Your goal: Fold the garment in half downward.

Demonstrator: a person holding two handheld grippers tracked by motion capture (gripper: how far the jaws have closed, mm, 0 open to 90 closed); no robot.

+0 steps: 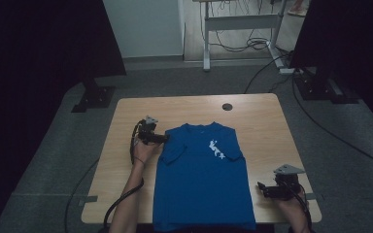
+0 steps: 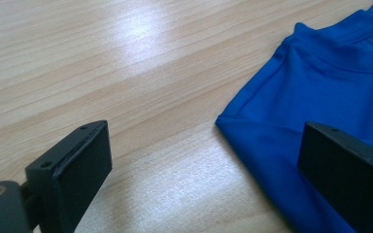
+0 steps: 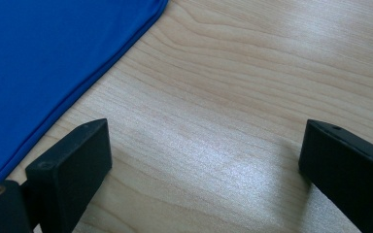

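While a blue T-shirt (image 1: 204, 179) is being kept spread flat across the middle of the wooden bench (image 1: 262, 116), collar toward the far edge and hem at the near edge, two tongs are being held at its sides. The left tongs (image 1: 164, 138) are being held at the shirt's left sleeve, jaws spread wide; in the left gripper view one jaw is being held over bare wood and the other over the blue cloth (image 2: 320, 92), with the sleeve's corner lying between them, and nothing is being gripped. The right tongs (image 1: 261, 187) are being held just beside the shirt's right edge near the hem, jaws likewise wide apart and holding nothing; in the right gripper view the shirt's side edge (image 3: 53, 63) is being shown running past one jaw, while bare bench (image 3: 252, 97) is being framed between the jaws.
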